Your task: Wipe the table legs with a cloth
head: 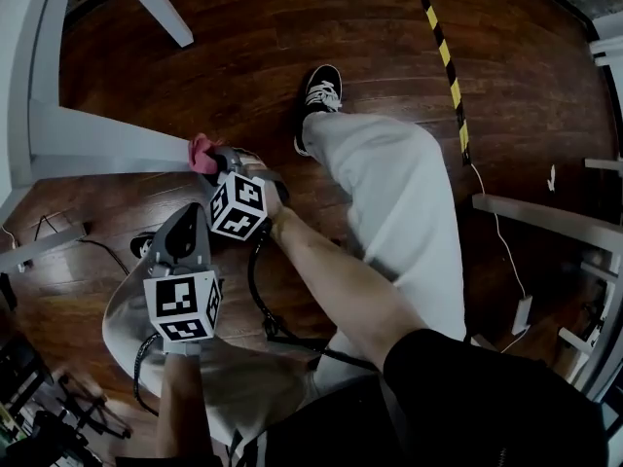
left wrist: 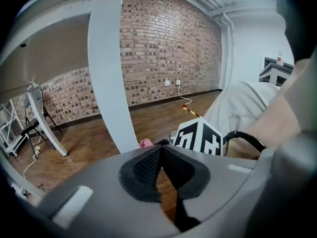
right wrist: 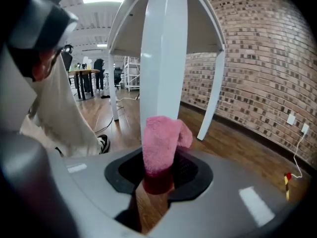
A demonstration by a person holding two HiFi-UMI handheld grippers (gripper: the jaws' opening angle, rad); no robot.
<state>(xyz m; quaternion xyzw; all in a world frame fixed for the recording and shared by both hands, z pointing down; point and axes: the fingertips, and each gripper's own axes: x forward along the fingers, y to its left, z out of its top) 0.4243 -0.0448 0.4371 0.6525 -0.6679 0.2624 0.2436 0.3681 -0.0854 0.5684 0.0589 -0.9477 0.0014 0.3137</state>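
as the person crouches over the dark wooden floor (head: 243, 27), the right gripper (right wrist: 158, 178) holds a pink cloth (right wrist: 159, 138) pinched between its two jaws. the fluffy wad stands up out of the black pads and folds over at the top. the cloth sits right against the white table leg (right wrist: 163, 53), which rises straight behind it in the right gripper view. from the head view the same wad presses on the side of that leg. the right gripper's marker cube (head: 238, 205) faces up toward the head camera, and a bare forearm (head: 341, 280) runs back from it.

the left gripper (left wrist: 161, 155) has its jaws brought together, the pads meeting at the tip with nothing between them. only floorboards show through the slit below. in the head view it hangs nearer the person's body than the right one, apart from the leg, with its own marker cube (head: 183, 305) turned to the camera.

a second white leg (right wrist: 216, 83) slants down to the floor nearer the brick wall (right wrist: 262, 68). the person's black and white shoe (head: 319, 93) is planted on the boards at the end of the light trousers (head: 389, 193). a yellow and black striped strip (head: 443, 52) lies on the floor further to the right, well apart from the leg being wiped.
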